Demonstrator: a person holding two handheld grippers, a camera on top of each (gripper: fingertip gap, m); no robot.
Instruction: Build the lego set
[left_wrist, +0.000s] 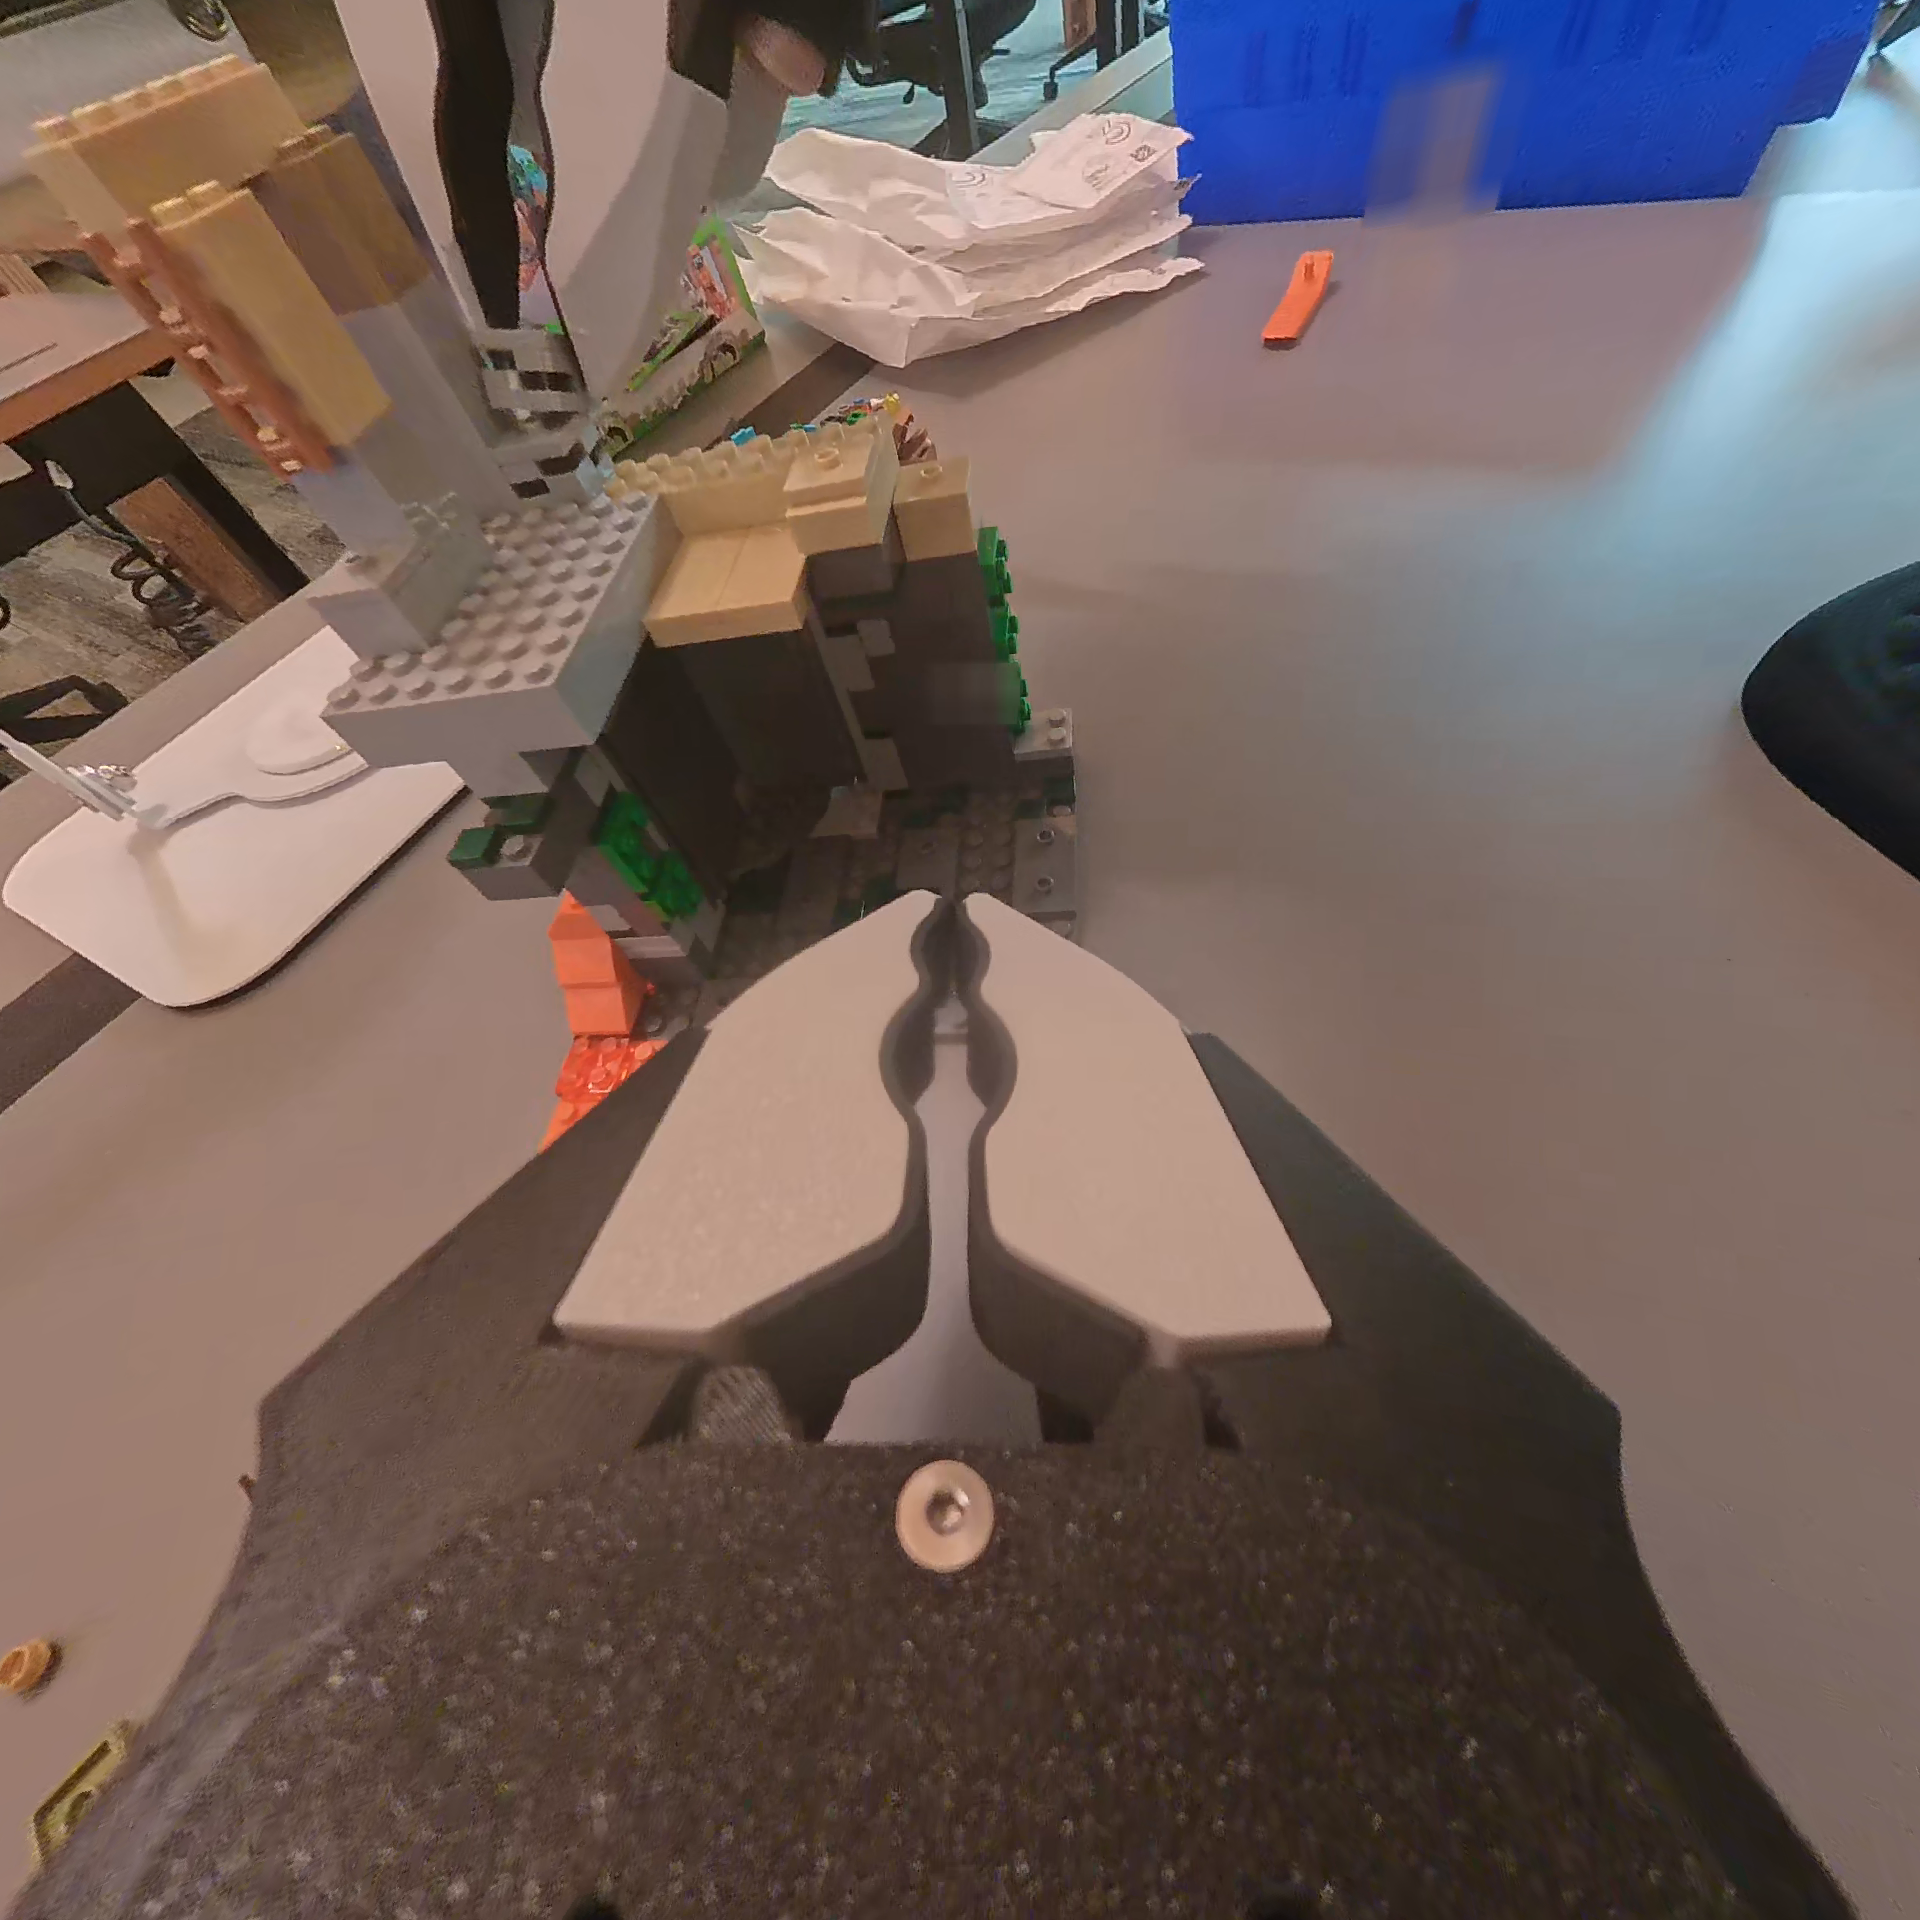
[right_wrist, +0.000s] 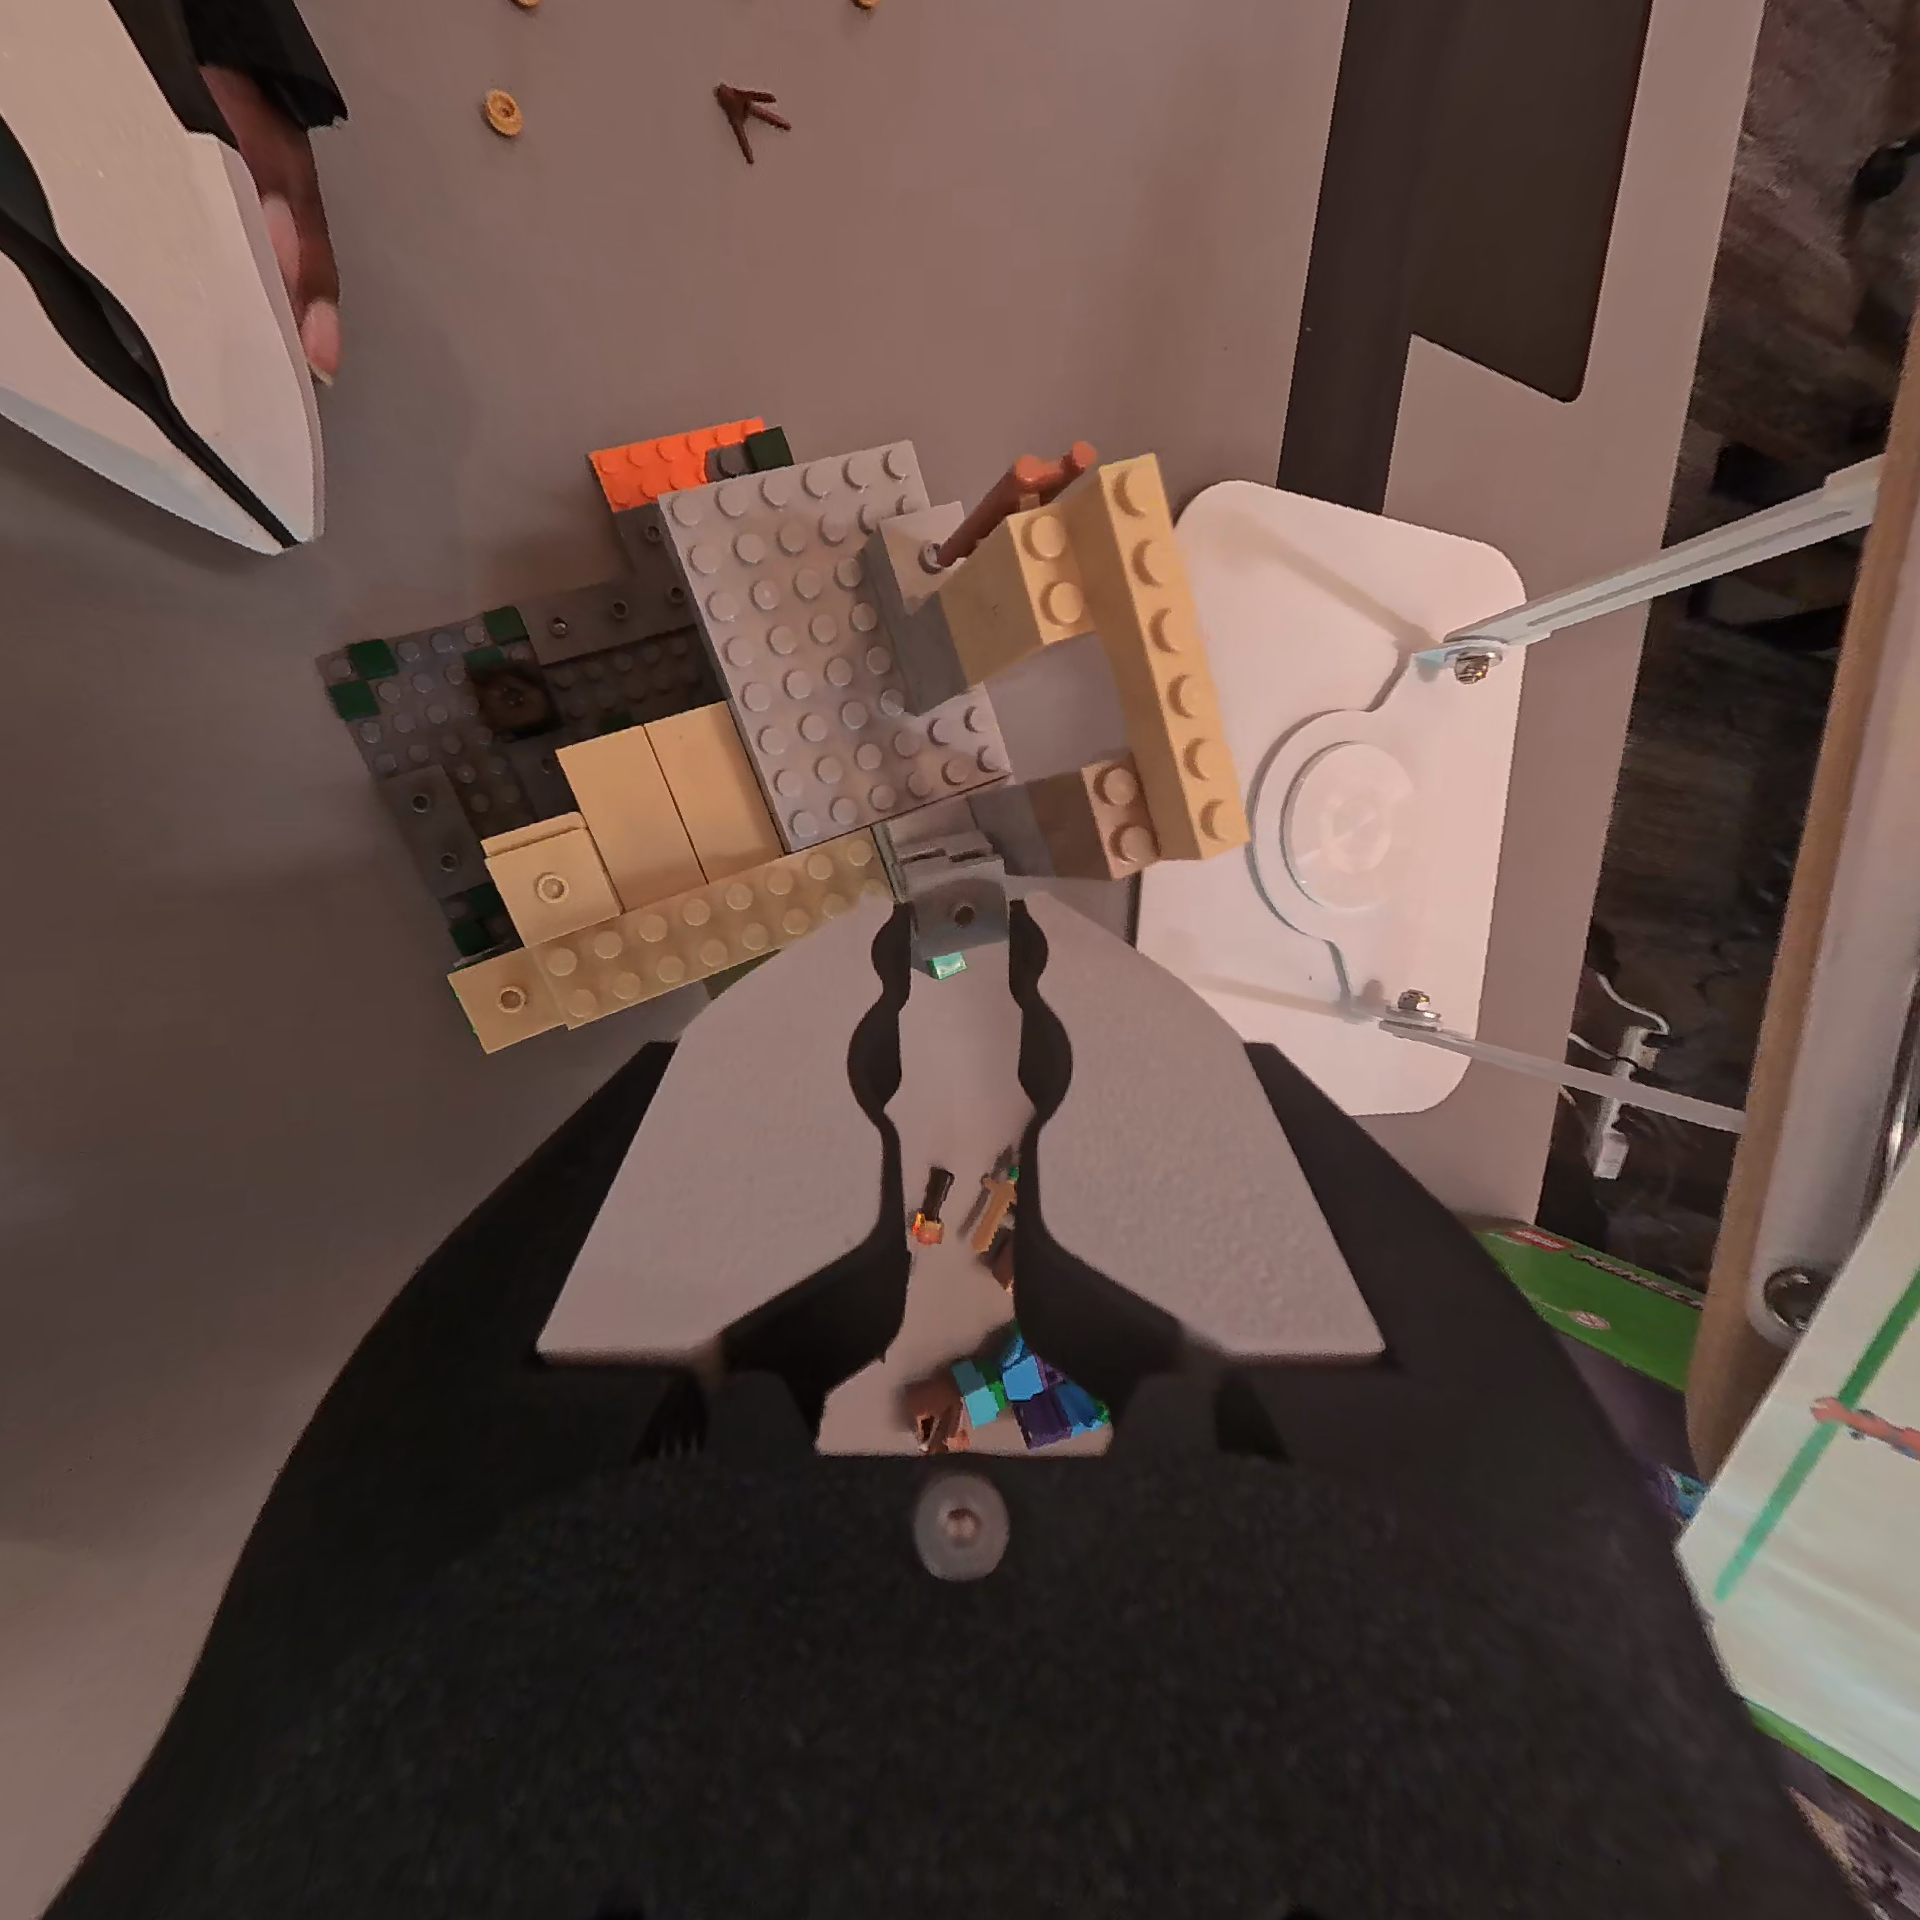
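Observation:
The lego build (left_wrist: 790, 665) stands on the grey table: dark walls, green bits, tan bricks on top, an orange patch at its foot and a light grey studded plate (right_wrist: 800, 644) carrying a tan arch (right_wrist: 1153, 665). My left gripper (left_wrist: 951, 914) is shut with nothing visible between its tips, low at the near edge of the build's base. It also shows in the right wrist view (right_wrist: 208, 364), to the upper left. My right gripper (right_wrist: 961, 920) is shut on a small grey brick (right_wrist: 951, 894) at the edge of the grey plate, seen from above. It shows in the left wrist view (left_wrist: 520, 312), reaching down onto the plate.
A white stand base (right_wrist: 1340, 790) lies right beside the build. Loose pieces lie on the table: a tan round one (right_wrist: 504, 109), a brown one (right_wrist: 753, 120), minifigure parts (right_wrist: 997, 1392). Crumpled paper bags (left_wrist: 966, 249), an orange tool (left_wrist: 1297, 299) and a blue bin (left_wrist: 1507, 94) are farther off. Left tips to right tips: about 15 centimeters.

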